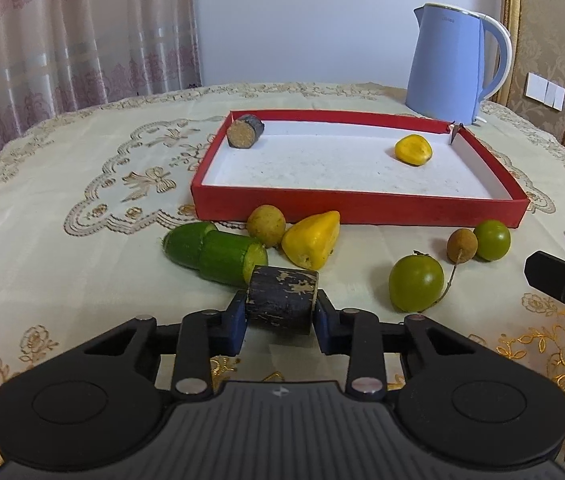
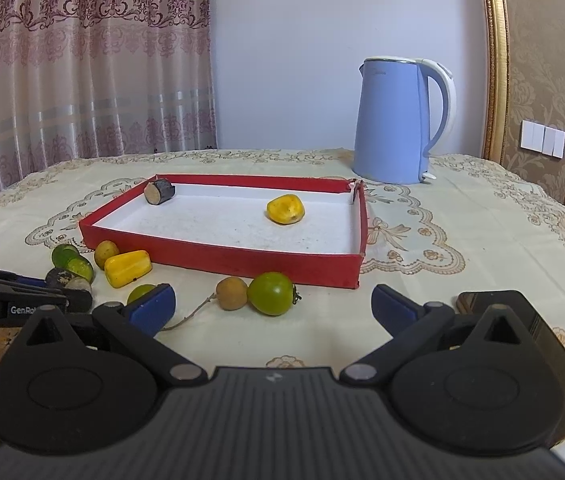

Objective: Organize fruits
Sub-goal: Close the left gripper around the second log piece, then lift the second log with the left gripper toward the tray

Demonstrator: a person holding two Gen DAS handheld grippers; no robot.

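The left tongs (image 1: 280, 316) gripped the dark cane stub (image 1: 282, 300) by its flat ends, near the red tray (image 1: 358, 208); stiff, light, likely roll-prone. The right tongs (image 2: 272, 306) stood open, empty.

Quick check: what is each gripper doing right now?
Left gripper: closed on the dark sugarcane piece.
Right gripper: open, holding nothing.

Cloth-covered table (image 2: 462, 216) (embroidered): red tray (image 2: 242, 258), blue kettle (image 2: 392, 120), loose fruits (image 1: 416, 282).
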